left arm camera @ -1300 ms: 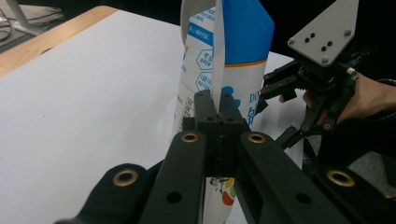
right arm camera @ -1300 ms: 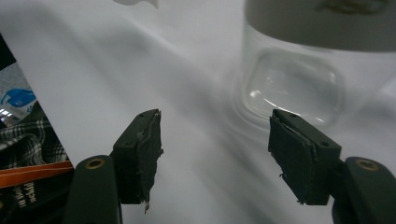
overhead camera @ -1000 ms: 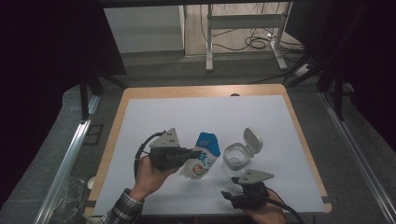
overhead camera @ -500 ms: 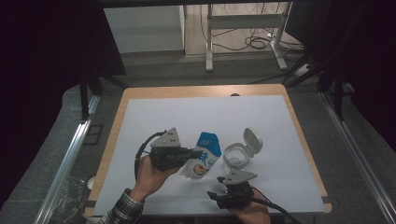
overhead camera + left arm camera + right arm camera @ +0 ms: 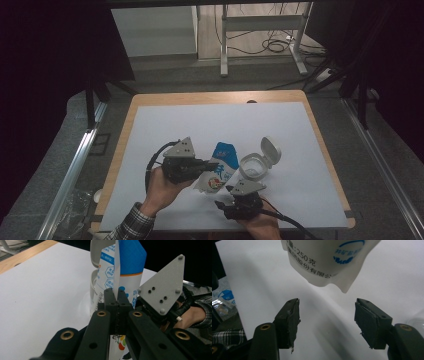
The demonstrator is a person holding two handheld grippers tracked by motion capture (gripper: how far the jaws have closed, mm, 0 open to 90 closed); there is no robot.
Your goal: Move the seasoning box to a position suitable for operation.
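Bench with a white mat carries the work, seen from above with a person's forearms entering at the near edge. Largest of the things is a white and blue pouch, lifted near the mat's middle; just beside it on the right sits a clear round container with its hinged lid flipped up. The left hand-held gripper is clenched on the pouch's flat side seam. The right hand-held gripper waits released, jaws wide, just under the pouch's lower corner without touching. The step looks like a second grip being set, perhaps to open or tip the pouch toward the container; the next move likely calls for rising onto that corner and closing squarely. Container contents are hard to make out, and the pouch's top is cut off in the gripper views.
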